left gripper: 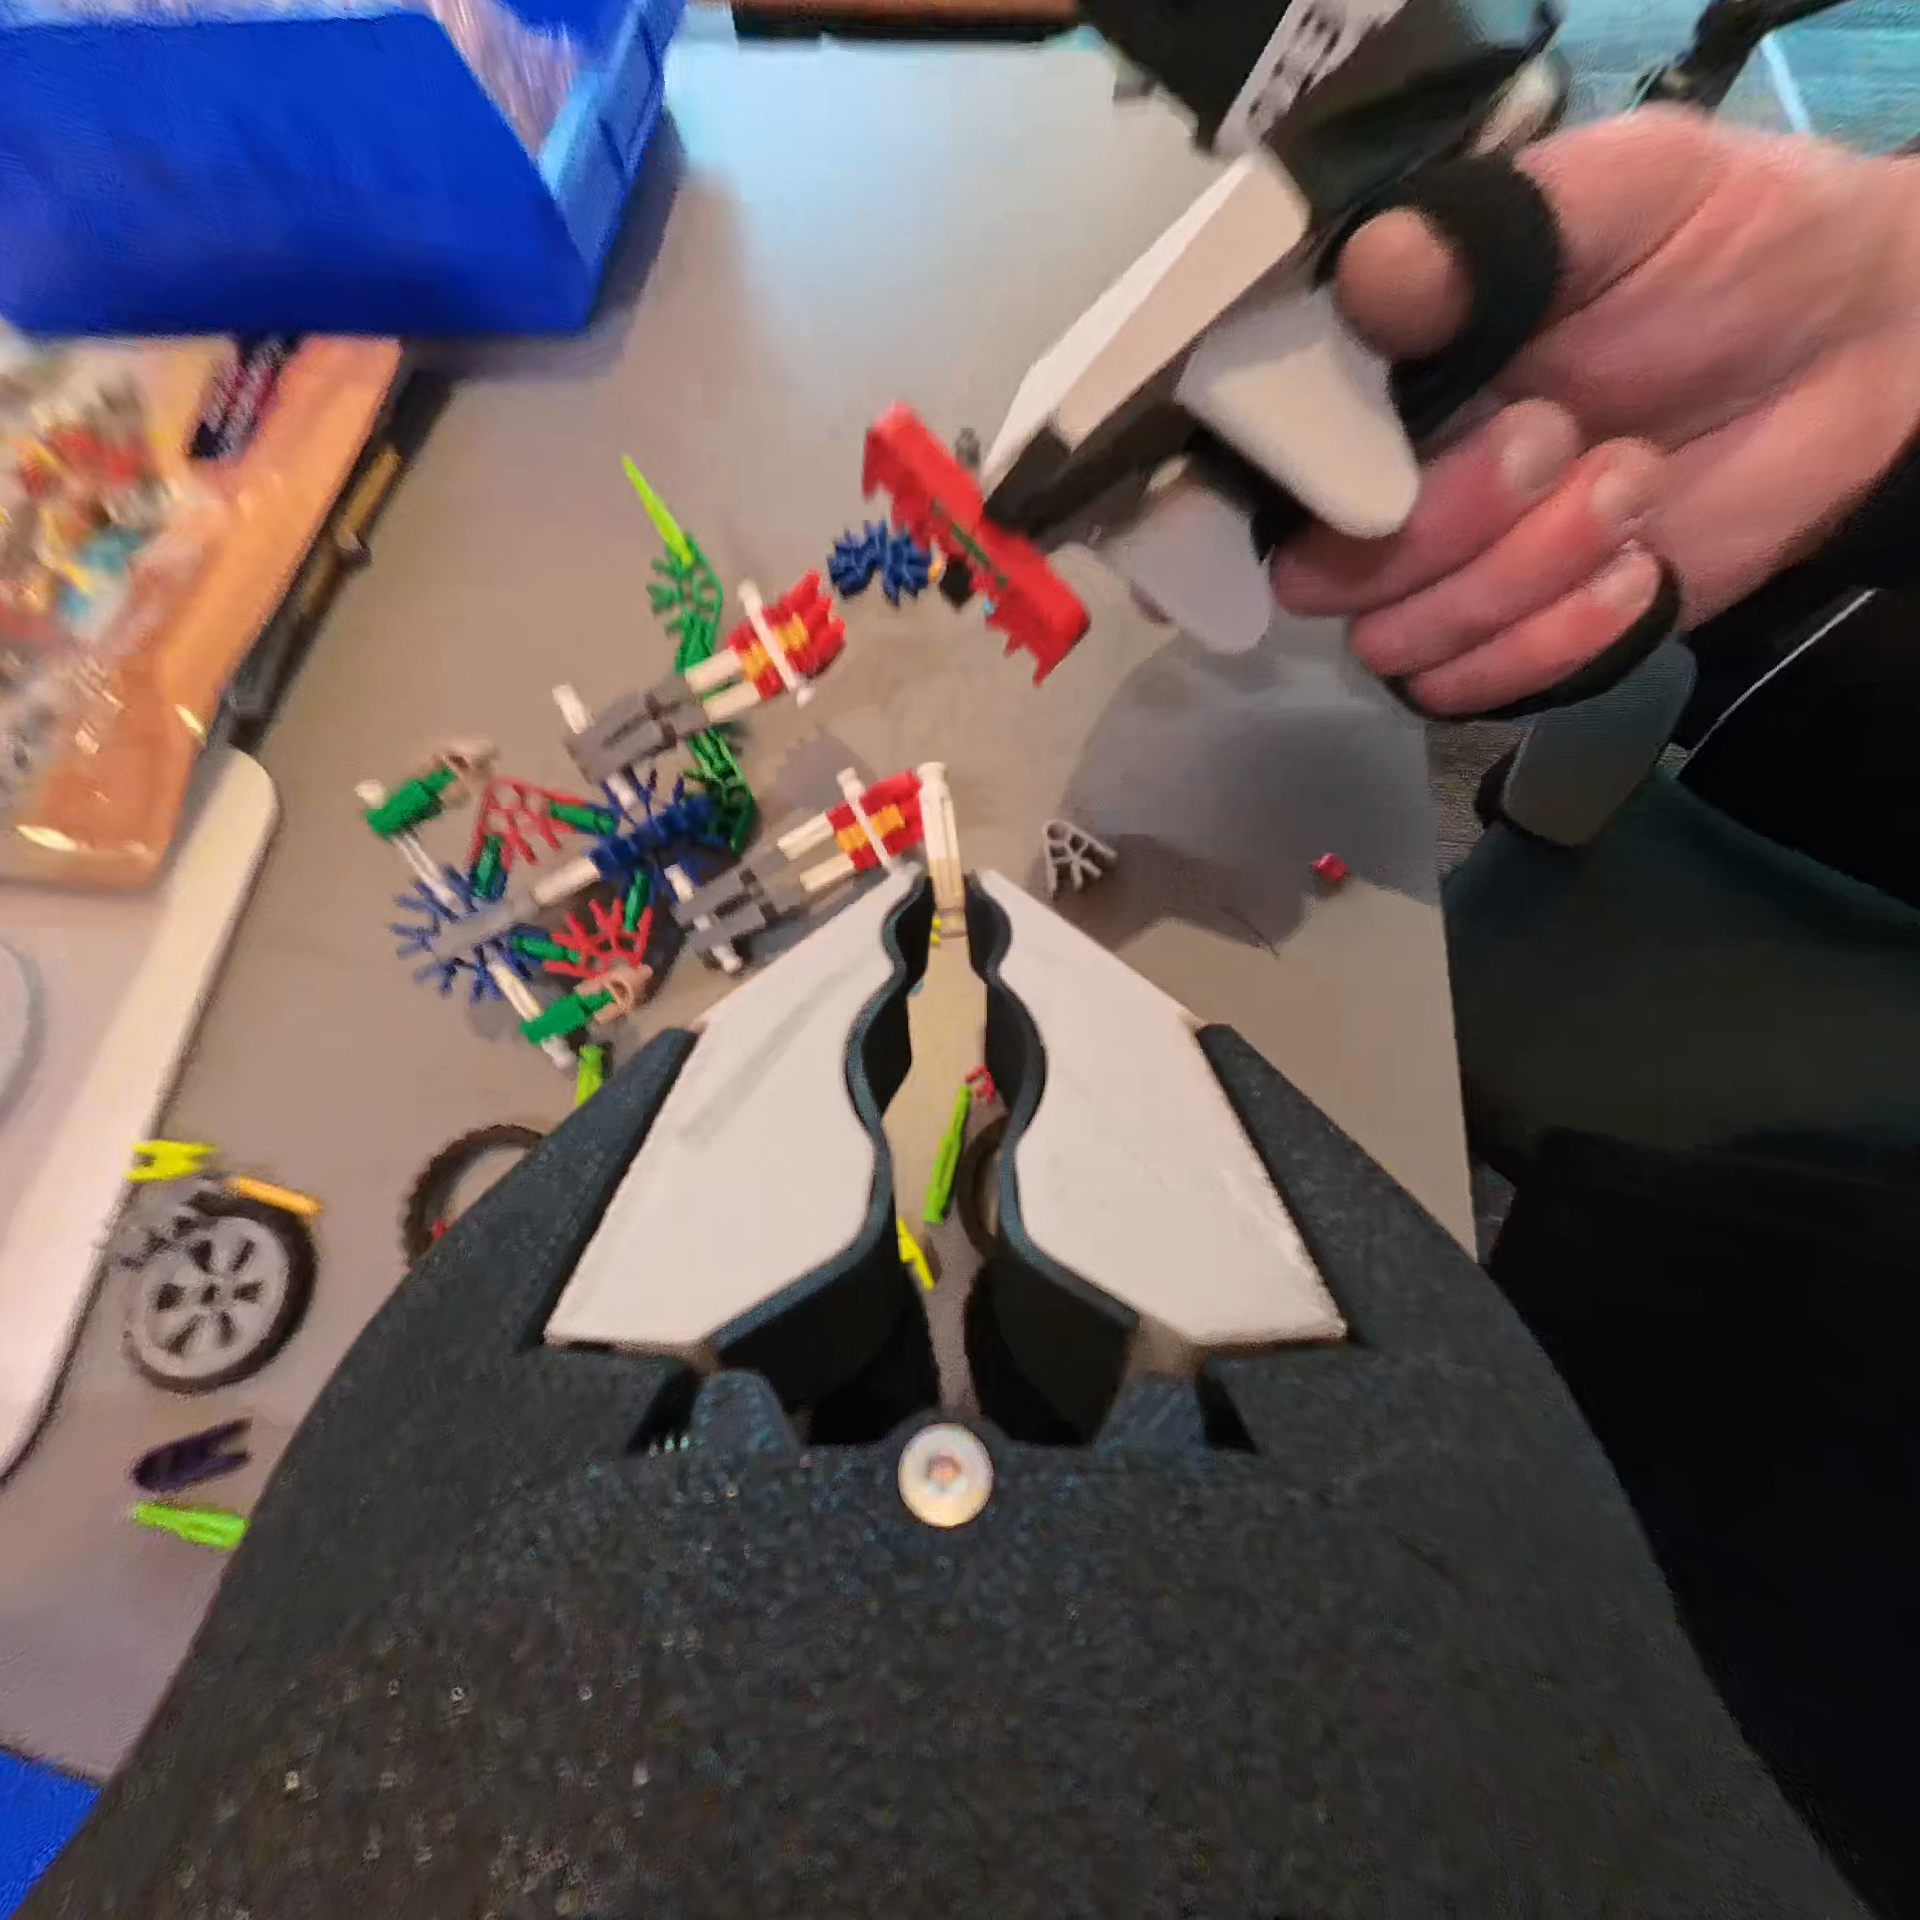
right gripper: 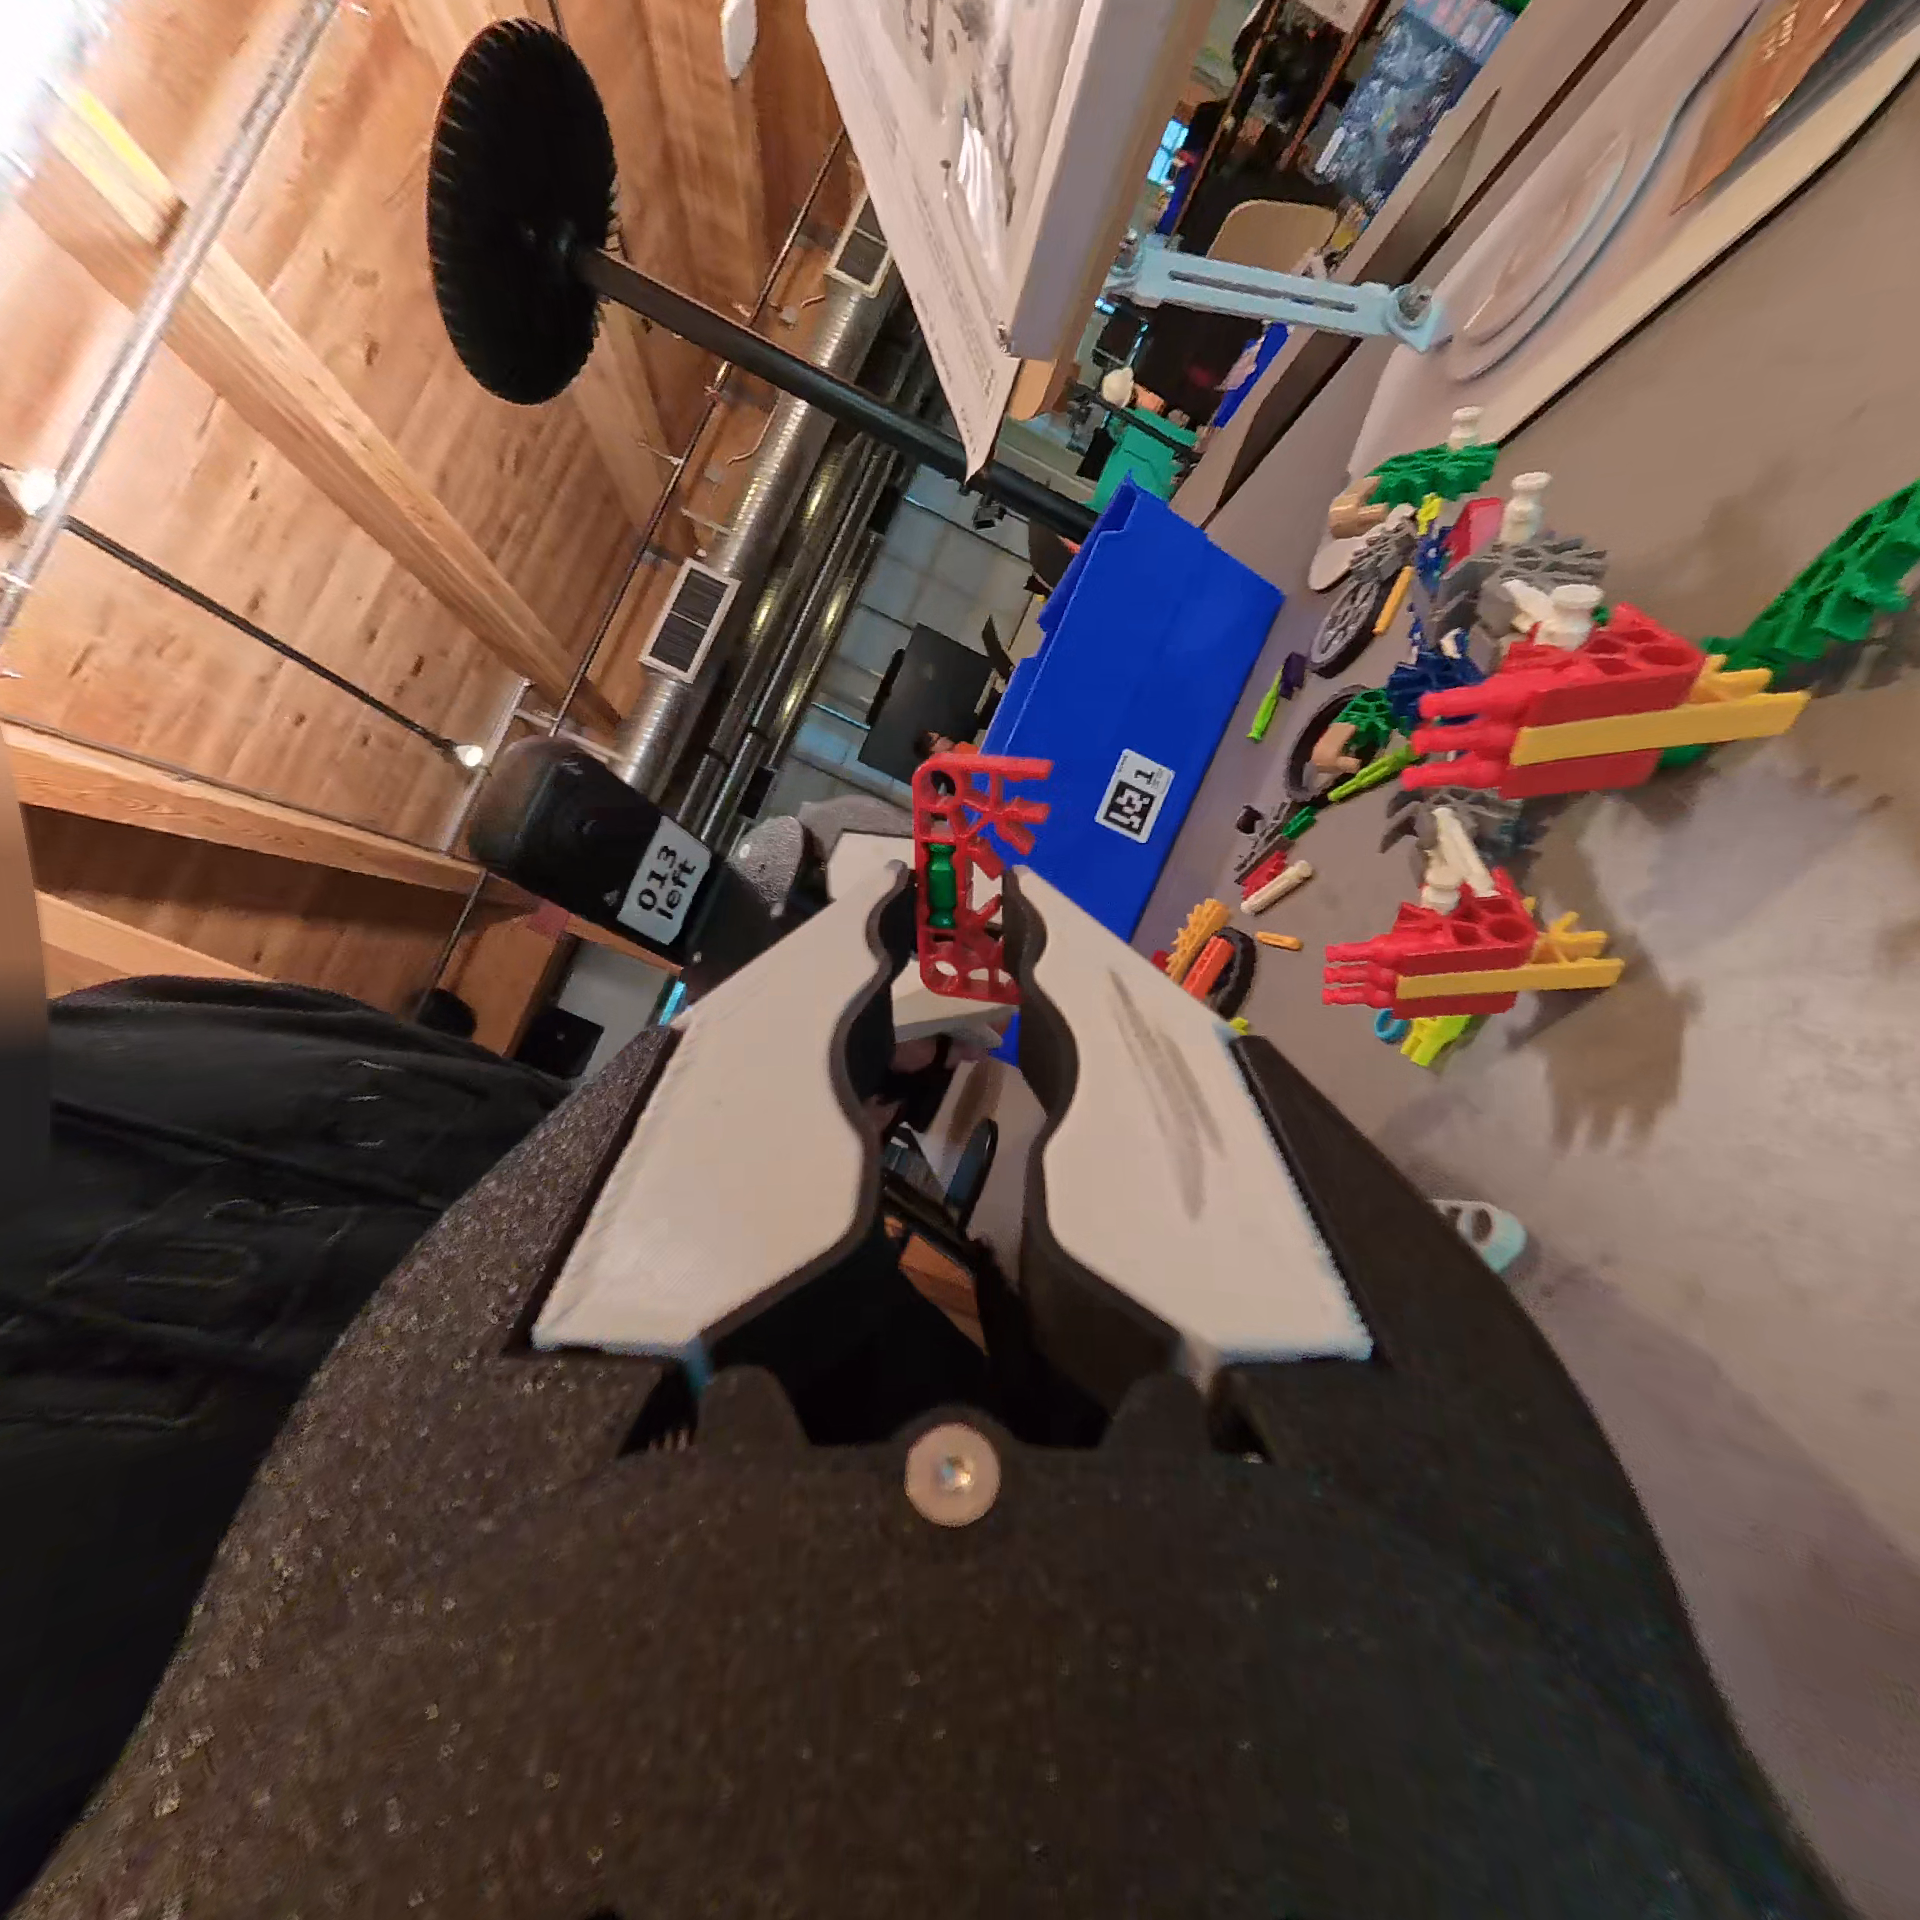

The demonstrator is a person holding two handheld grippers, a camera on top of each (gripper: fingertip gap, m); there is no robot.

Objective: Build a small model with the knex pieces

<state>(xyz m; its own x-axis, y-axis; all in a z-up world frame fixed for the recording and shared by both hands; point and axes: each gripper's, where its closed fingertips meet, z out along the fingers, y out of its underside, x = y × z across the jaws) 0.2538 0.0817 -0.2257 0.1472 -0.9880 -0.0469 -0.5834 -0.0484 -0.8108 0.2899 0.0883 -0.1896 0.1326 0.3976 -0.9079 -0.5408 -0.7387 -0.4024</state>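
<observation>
Red connector point(right gripper: 971, 883) in right claw point(right gripper: 961, 896), left claw point(left gripper: 948, 896) pinching white rod point(left gripper: 940, 831)

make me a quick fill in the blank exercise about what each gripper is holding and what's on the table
1. The right gripper is shut on a flat ____ connector piece carrying a short green rod.
2. The left gripper pinches a thin ____ rod.
3. A ____ bin stands on the grey table.
4. A grey spoked ____ lies left of the left gripper.

Missing words: red; white; blue; wheel
</observation>
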